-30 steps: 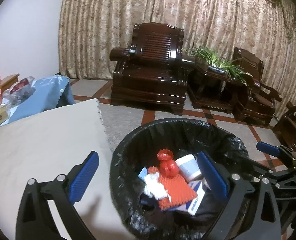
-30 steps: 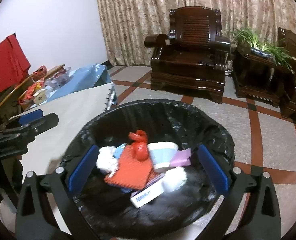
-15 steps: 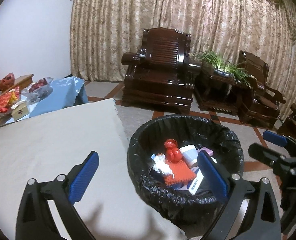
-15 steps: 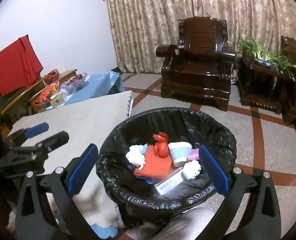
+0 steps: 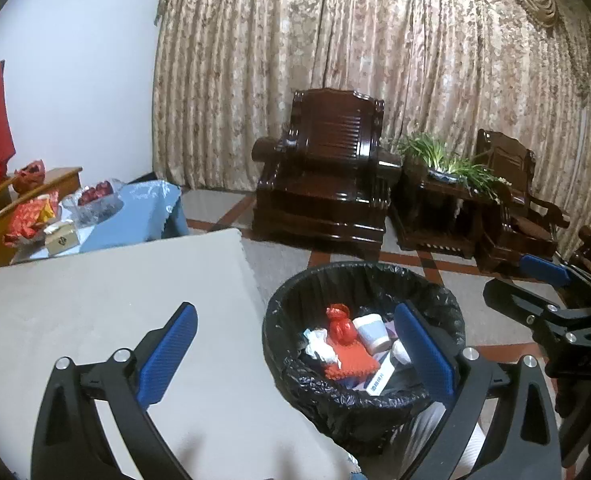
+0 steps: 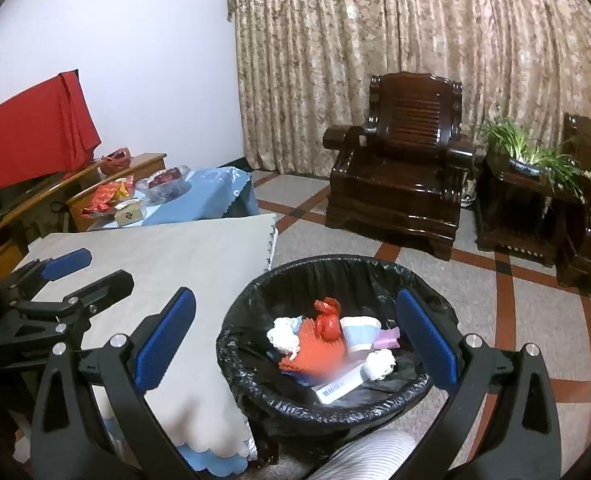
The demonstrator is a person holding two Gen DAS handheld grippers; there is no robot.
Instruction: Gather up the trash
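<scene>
The trash bin (image 6: 327,344), lined with a black bag, stands on the floor just beside the corner of the beige-covered surface (image 5: 107,300), and it already holds the collected trash: a red knotted bag (image 6: 326,320), a paper cup (image 6: 357,330), crumpled white tissue (image 6: 283,334), a red textured sheet (image 6: 315,354), a pale purple scrap (image 6: 387,338) and a flat white box (image 6: 337,389) lying toward the near rim.

Taking the bin as the landmark, the right hand-held gripper (image 6: 295,344) is above it and slightly back from it, its two blue pads spread wide to either side of the opening with nothing between them. The left hand-held gripper (image 5: 295,352) is off toward the surface side of the bin, so that one pad lies over the cloth and the other over the bin's near rim; it too is spread wide and empty. The right one is the nearer to the bin's mouth and looks straight down into it.

No loose trash shows on the cloth on that side of the bin, so the collecting looks finished or nearly so. Beyond the bin, a blue-clothed table (image 6: 199,204) carries red packets and a small box, which appear to be household goods rather than rubbish, though I cannot tell for certain.
</scene>
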